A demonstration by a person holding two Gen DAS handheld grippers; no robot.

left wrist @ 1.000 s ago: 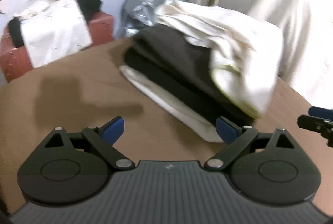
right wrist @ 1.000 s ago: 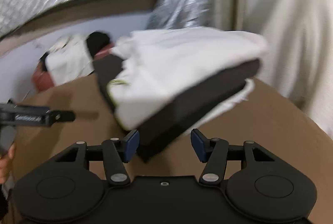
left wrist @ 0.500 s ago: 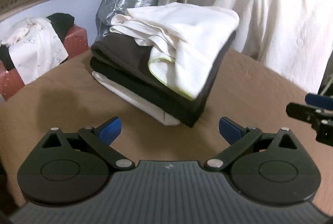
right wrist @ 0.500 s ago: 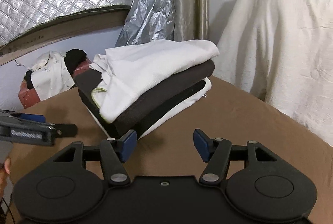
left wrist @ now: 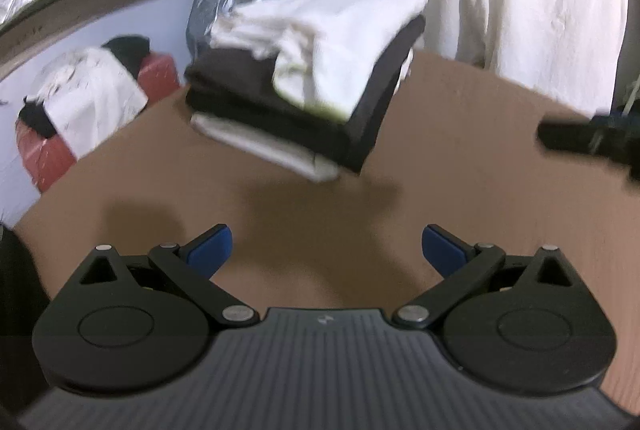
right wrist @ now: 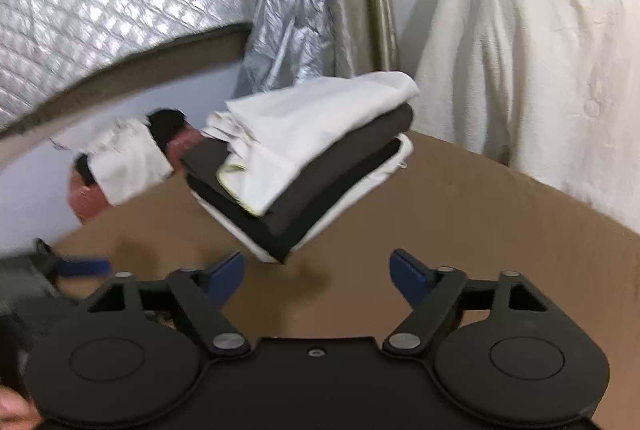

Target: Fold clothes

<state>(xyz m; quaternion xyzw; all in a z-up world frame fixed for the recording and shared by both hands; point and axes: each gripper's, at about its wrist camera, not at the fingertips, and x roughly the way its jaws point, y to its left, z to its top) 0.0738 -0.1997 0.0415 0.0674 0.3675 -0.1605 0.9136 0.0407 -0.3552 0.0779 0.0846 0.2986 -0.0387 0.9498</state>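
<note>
folded stack (left wrist: 304, 86) sits on the brown table (left wrist: 460, 134); left gripper (left wrist: 326, 250) spread wide, empty; right gripper (right wrist: 318, 272) opening, nothing between its jaws

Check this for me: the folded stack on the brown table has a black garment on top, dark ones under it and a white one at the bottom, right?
Not quite: the top garment is white, not black, as the right wrist view shows. The dark garments, white bottom one and brown table are as stated.
</note>
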